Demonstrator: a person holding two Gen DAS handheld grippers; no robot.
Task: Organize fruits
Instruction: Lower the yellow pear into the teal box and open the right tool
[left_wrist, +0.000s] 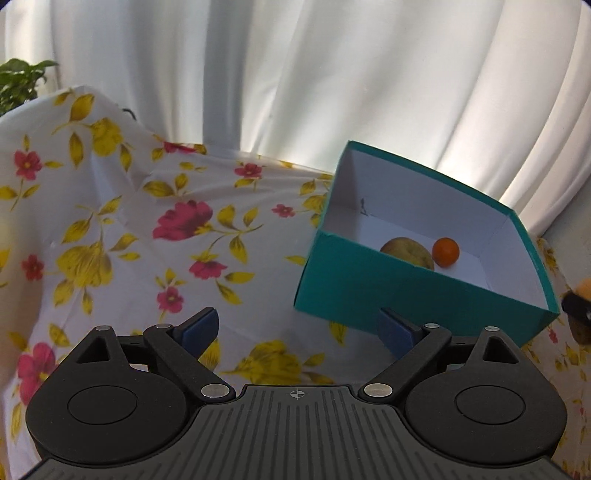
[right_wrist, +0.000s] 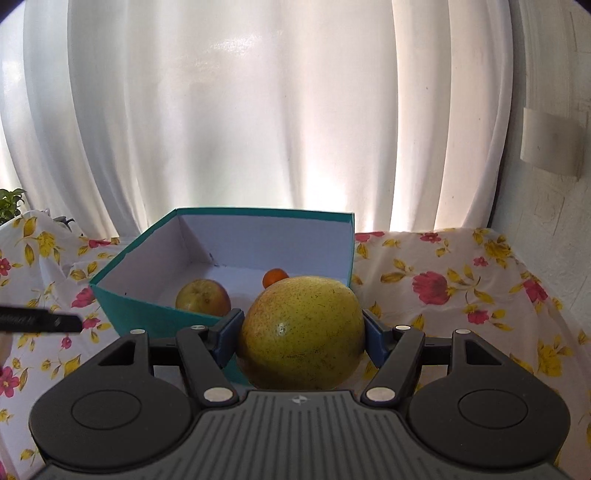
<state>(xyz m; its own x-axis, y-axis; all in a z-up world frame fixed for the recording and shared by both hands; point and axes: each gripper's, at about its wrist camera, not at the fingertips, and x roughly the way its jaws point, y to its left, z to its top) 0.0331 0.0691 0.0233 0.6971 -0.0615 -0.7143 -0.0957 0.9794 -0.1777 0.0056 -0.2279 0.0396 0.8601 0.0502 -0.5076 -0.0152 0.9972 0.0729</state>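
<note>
The right claw (right_wrist: 301, 332) holds a large yellow-green speckled fruit (right_wrist: 303, 332) — a pear by its skin, though it could be a pomelo — with a blue pad pressed against each side. It sits low over the flowered cloth (right_wrist: 461, 295) that covers the worktop, just in front of the teal box (right_wrist: 147, 314). Inside the box an apple (right_wrist: 203, 297) lies near the front wall and a small orange fruit (right_wrist: 275, 277), probably a tangerine, sits further back.

The step in hand looks like carrying the big fruit into the box. To do it well, the fruit should rise enough to clear the near wall, then travel to the bare white floor on the box's right side, away from the apple. It is best lowered until it rests on the floor before the pads part, since a round fruit dropped from height would roll into the others. The grip is across the widest part, so a slow release is wise.

The left claw (left_wrist: 299, 332) stands wide with nothing between its pads, off to the box's left over the cloth. It is clear of the path and should keep out of it.

There is no brand or readable writing — only a small dark mark (left_wrist: 364, 206) on the box's inner wall, too small to make out.
</note>
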